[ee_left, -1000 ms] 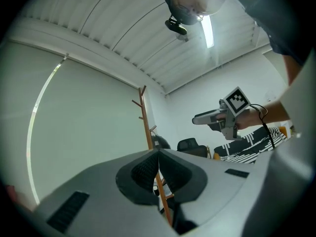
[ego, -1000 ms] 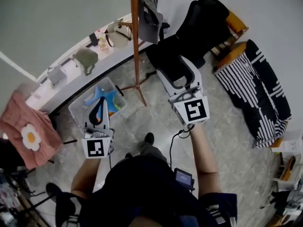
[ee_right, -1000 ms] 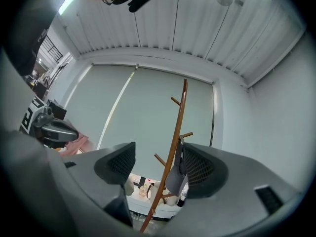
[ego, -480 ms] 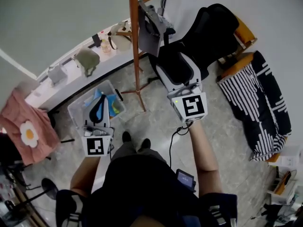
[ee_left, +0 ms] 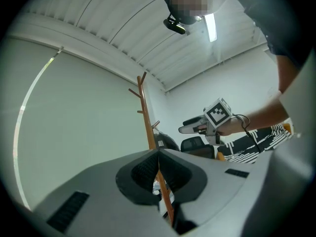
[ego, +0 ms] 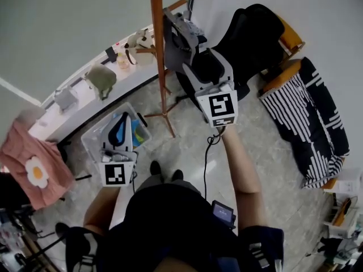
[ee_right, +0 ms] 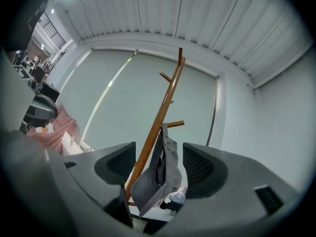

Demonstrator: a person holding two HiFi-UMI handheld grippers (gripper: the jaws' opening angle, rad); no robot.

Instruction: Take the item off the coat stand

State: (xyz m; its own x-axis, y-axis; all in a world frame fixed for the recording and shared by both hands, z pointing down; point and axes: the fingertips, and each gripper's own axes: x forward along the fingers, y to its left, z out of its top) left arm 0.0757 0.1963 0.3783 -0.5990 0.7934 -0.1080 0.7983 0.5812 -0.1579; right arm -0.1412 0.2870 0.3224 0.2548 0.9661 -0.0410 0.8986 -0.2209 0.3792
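Observation:
A grey cap (ego: 177, 34) hangs from a peg of the wooden coat stand (ego: 158, 50). In the right gripper view the cap (ee_right: 159, 176) hangs straight ahead, framed by the two spread jaws, with the stand's pole (ee_right: 160, 118) behind it. My right gripper (ego: 195, 68) is open and raised close beside the cap; no touch shows. My left gripper (ego: 119, 124) is held low, above a bin; in its own view its jaws (ee_left: 158, 154) meet, shut on nothing, with the stand (ee_left: 146, 116) and the right gripper (ee_left: 207, 125) beyond.
A clear plastic bin (ego: 96, 130) with blue items stands left of the stand's feet. Behind are a white ledge (ego: 68, 109) with bags, a black office chair (ego: 252, 30) and a striped cushion (ego: 317, 118). A pink flowered cloth (ego: 34, 163) lies at the left.
My right gripper has risen and moved left, up to the hanging cap. The left gripper has stayed above the bin.

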